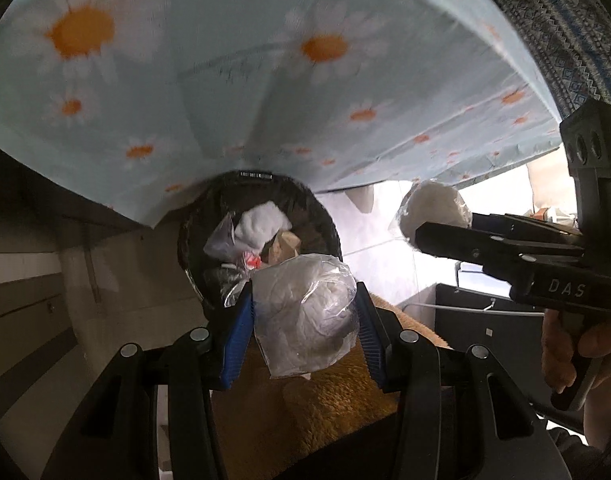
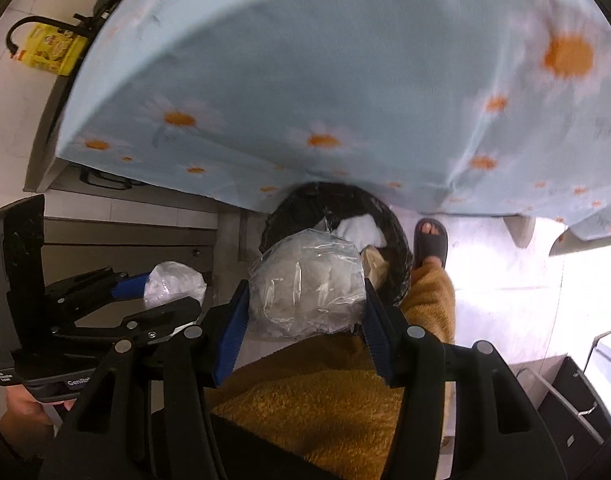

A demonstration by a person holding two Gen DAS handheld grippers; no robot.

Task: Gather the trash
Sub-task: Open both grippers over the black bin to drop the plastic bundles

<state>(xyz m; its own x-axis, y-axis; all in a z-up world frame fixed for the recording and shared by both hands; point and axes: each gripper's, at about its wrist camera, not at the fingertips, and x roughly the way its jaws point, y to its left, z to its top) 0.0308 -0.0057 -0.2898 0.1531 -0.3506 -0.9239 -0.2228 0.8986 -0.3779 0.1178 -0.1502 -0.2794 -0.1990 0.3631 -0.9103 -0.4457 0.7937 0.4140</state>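
Left wrist view first: nearest to us, the left gripper [image 1: 303, 320] has its blue pads clamped on a wad of white tissue wrapped in clear plastic [image 1: 305, 312], which bulges between them and hangs over our orange fleece-covered leg [image 1: 305, 408]. The right wrist view shows the same picture on the other side: the right gripper [image 2: 305, 312] is clamped on a second plastic-wrapped tissue wad [image 2: 305, 292], crinkled and glossy, a little bulkier than the first.

Just beyond both wads stands the black-lined trash bin [image 1: 193, 264], already holding white tissue, a clear bag and a tan scrap. It sits partly under the hanging edge of the daisy-print tablecloth [image 1: 265, 80], and a foot in a grey slipper [image 2: 429, 244] stands just beside the bin.

We judge the risks this way: both wads sit at the near rim of the bin rather than squarely over its mouth, so letting go here could drop them onto the leg or the floor. The slick plastic may also cling to a pad, and the cloth edge could be snagged.
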